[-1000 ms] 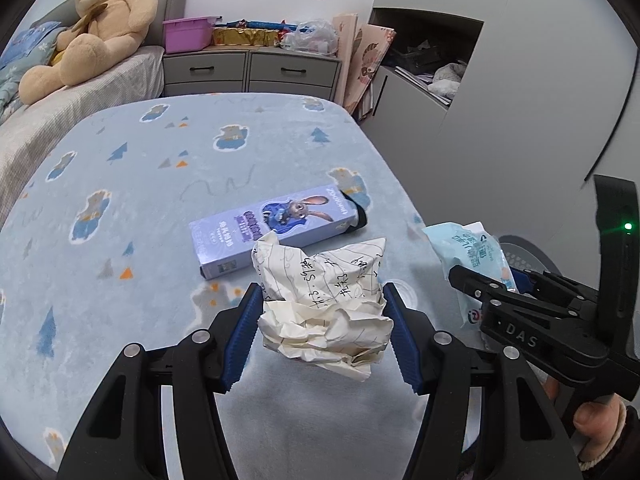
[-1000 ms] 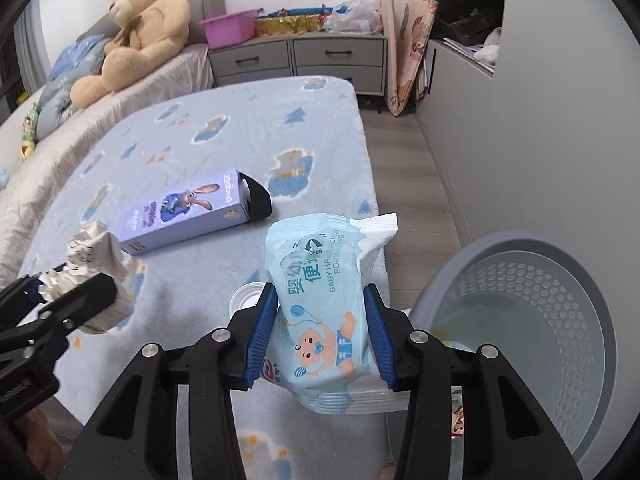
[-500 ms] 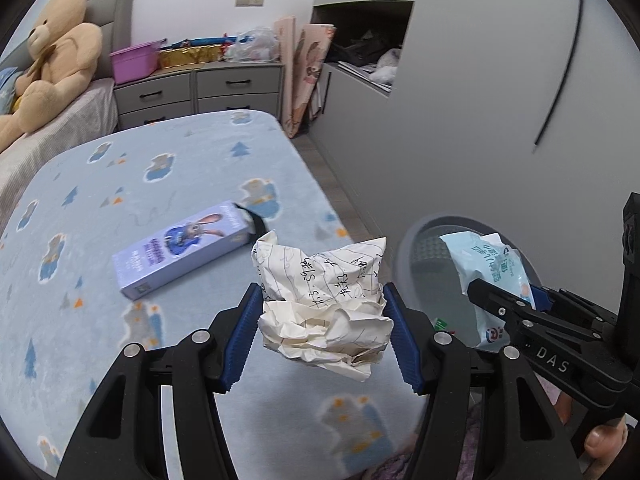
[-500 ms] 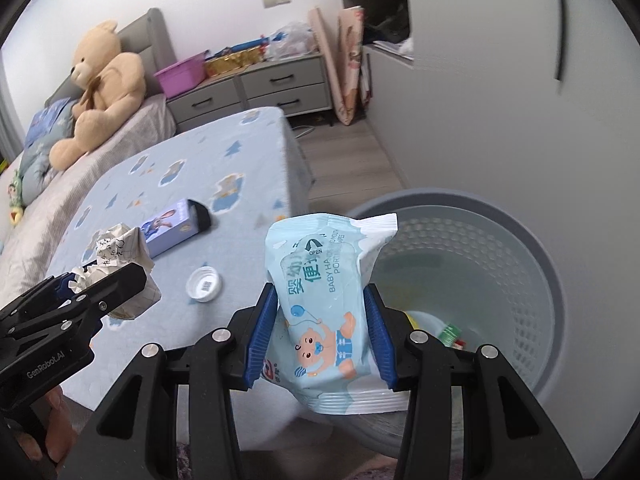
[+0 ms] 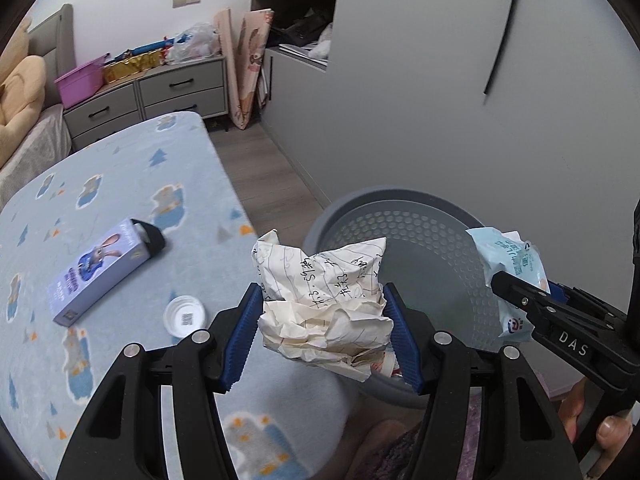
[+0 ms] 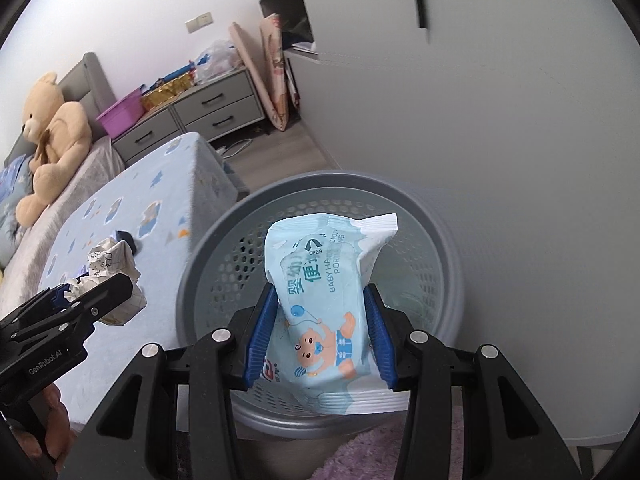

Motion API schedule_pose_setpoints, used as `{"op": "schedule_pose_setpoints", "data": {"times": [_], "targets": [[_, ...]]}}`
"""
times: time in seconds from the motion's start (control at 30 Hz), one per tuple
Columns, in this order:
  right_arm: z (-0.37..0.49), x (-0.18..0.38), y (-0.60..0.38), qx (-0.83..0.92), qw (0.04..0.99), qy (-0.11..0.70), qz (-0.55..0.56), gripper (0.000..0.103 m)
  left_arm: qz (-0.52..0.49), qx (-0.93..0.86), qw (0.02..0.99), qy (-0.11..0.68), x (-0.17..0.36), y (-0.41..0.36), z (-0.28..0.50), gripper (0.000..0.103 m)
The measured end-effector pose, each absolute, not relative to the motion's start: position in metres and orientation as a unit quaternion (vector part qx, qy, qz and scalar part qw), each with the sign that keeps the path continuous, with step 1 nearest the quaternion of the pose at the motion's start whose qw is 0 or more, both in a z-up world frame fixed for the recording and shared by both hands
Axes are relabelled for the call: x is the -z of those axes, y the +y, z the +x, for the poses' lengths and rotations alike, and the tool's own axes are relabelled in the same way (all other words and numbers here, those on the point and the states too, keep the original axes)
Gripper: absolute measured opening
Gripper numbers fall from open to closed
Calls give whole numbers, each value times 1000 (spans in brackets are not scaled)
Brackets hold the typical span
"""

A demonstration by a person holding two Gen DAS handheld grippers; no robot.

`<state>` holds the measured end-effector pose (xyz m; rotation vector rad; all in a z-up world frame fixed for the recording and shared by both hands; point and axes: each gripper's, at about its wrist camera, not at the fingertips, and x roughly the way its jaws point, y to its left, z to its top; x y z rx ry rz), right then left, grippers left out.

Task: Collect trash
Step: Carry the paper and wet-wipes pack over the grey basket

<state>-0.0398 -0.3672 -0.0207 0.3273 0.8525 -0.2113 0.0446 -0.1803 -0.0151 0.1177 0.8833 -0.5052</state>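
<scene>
My left gripper (image 5: pixel 322 332) is shut on a crumpled ball of handwritten paper (image 5: pixel 320 304), held above the bed's edge beside the grey perforated waste basket (image 5: pixel 420 216). My right gripper (image 6: pixel 320 344) is shut on a light blue baby wipes pack (image 6: pixel 324 292), which hangs directly over the basket's (image 6: pixel 224 232) opening. The wipes pack (image 5: pixel 508 264) also shows at the right of the left wrist view, and the paper ball (image 6: pixel 112 268) at the left of the right wrist view. A purple cartoon-rabbit box (image 5: pixel 100 272) and a small white cap (image 5: pixel 185 315) lie on the blue blanket.
The bed with its blue patterned blanket (image 5: pixel 100 200) fills the left. A teddy bear (image 6: pixel 48 136) sits at its far end. Grey drawers (image 5: pixel 160 92) with clutter stand at the back wall. A grey wall (image 6: pixel 500 140) rises right behind the basket. A purple rug (image 6: pixel 380 456) lies below.
Both grippers have swung to the right from over the bed toward the basket, each keeping its load. The wipes pack now hangs over the basket and the paper ball has reached its rim.
</scene>
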Motion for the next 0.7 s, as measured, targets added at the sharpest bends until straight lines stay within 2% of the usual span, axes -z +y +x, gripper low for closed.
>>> {"op": "schedule_pose_setpoints", "data": {"times": [0.7], "targets": [[-28,41,-406,107,883,421,176,44,96,262,856,435,36,-249,66,59]]}}
